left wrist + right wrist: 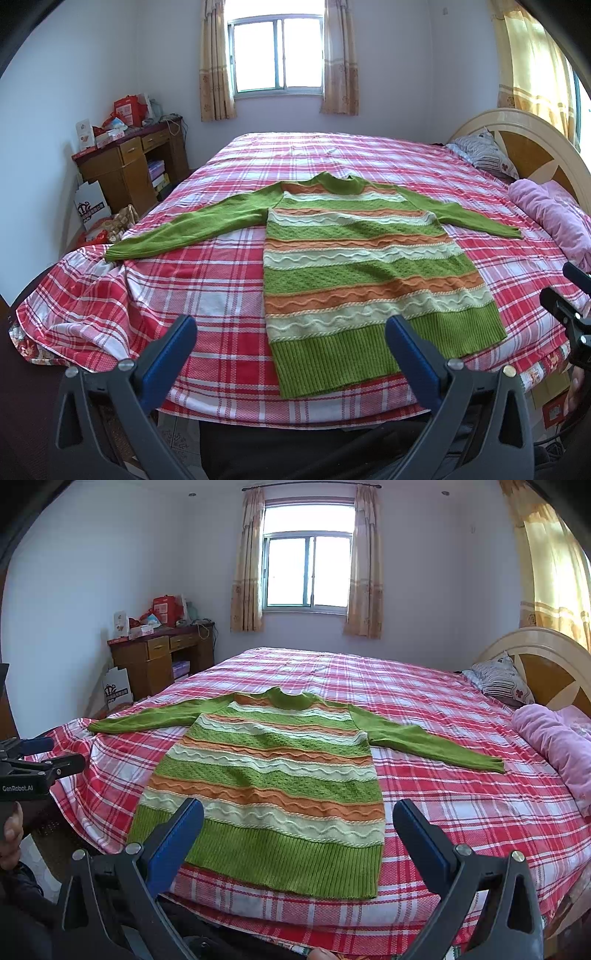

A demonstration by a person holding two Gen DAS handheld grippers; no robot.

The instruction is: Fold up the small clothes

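A green knitted sweater with orange and cream wavy stripes (273,775) lies flat and fully spread, sleeves out to both sides, on the red-and-white plaid bedspread (461,812), its ribbed hem at the near edge. The left gripper (291,332) and right gripper (299,816) hover above that edge, jaws wide apart and empty. No fold is visible, so the whole task appears to remain.

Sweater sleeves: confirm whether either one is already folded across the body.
No. The sweater lies flat with its left sleeve and right sleeve spread outward on the plaid bedsheet.
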